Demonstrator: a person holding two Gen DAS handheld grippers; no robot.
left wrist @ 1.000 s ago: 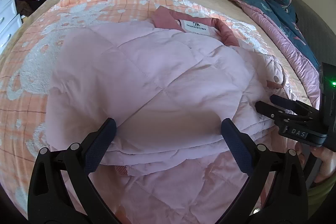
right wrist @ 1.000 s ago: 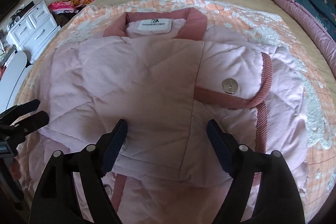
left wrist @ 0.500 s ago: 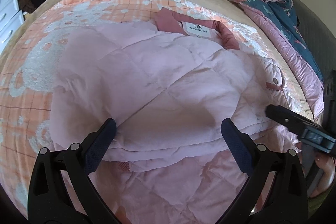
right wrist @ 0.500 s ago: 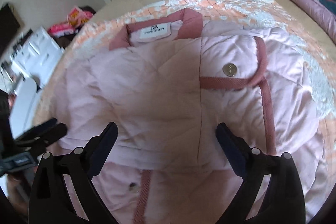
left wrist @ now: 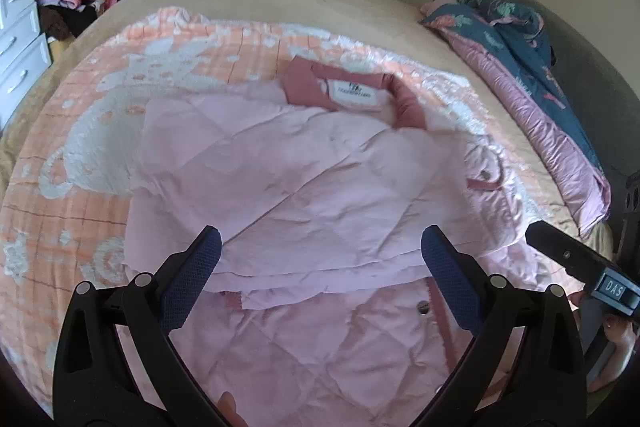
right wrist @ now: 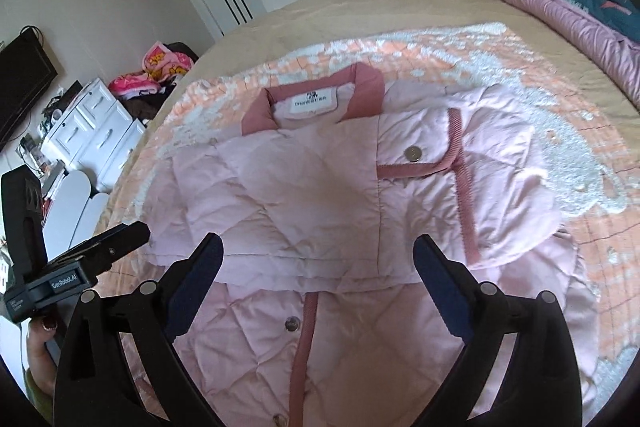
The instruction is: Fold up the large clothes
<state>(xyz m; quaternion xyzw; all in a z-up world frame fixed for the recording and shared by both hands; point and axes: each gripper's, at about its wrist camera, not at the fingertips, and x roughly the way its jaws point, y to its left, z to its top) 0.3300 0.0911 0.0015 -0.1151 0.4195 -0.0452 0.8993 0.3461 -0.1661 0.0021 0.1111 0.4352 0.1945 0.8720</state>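
Pink jacket [right wrist: 320,211] lies on the blanket [right wrist: 560,131], sleeves folded in, hem unfolded nearest me; my left gripper [left wrist: 320,259] gapes empty, right gripper [right wrist: 318,259] just spread wide, nothing between; risk: puffy quilting springs the sleeves open, or one-sided hem grab skews the fold.

The bed is looked down on obliquely from behind each gripper's own fingers, at close range. The pink jacket [left wrist: 320,187] ahead of the fingers is shared by both views [right wrist: 328,211], seen from opposite sides.
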